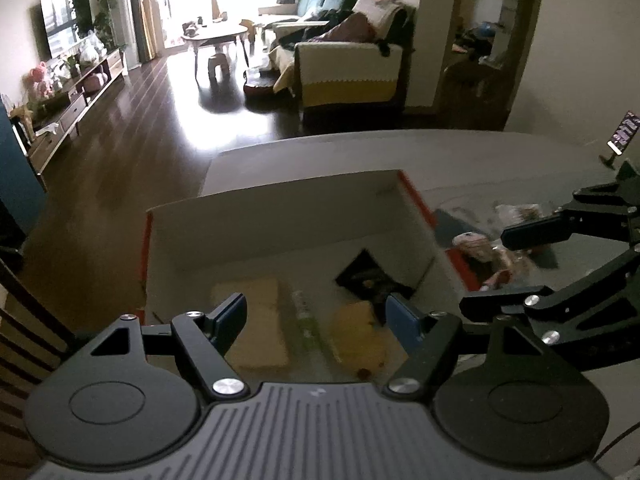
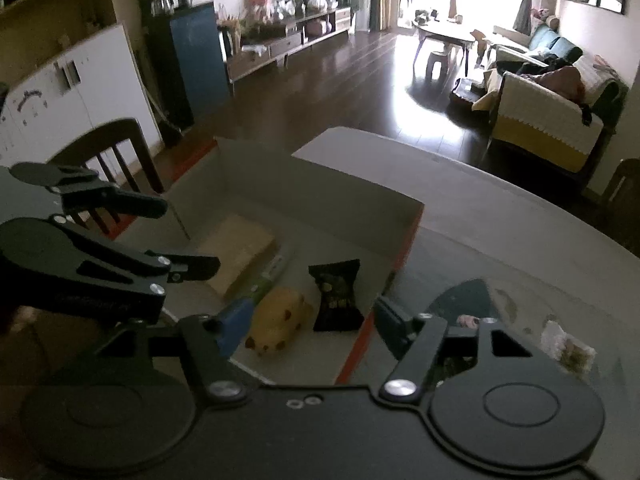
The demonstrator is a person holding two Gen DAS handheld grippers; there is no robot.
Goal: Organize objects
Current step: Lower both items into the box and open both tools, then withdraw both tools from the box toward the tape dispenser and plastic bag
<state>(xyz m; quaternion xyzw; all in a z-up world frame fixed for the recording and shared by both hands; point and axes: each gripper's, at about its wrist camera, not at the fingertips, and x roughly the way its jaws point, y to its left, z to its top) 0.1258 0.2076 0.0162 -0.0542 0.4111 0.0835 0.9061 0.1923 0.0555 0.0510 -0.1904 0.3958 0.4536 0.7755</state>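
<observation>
An open cardboard box (image 1: pixel 280 224) (image 2: pixel 320 184) with red edges stands on the grey table (image 1: pixel 360 152). It holds a tan block (image 2: pixel 240 252), a green tube (image 2: pixel 268 280), a yellow spotted bun (image 2: pixel 280 316) and a black packet (image 2: pixel 336 296). My left gripper (image 1: pixel 318 316) hovers open over the box with nothing between its fingers; in the right wrist view the left gripper (image 2: pixel 190 234) is above the tan block. My right gripper (image 2: pixel 314 320) is open at the box's right rim. In the left wrist view the right gripper (image 1: pixel 486 272) frames a pink-wrapped item (image 1: pixel 476 246) outside the box.
A small pale wrapped snack (image 2: pixel 568 348) lies on the table right of the box, by a dark flat patch (image 2: pixel 464 296). A phone on a stand (image 1: pixel 622 136) is at the table's far right. A wooden chair (image 2: pixel 108 148) stands left of the table.
</observation>
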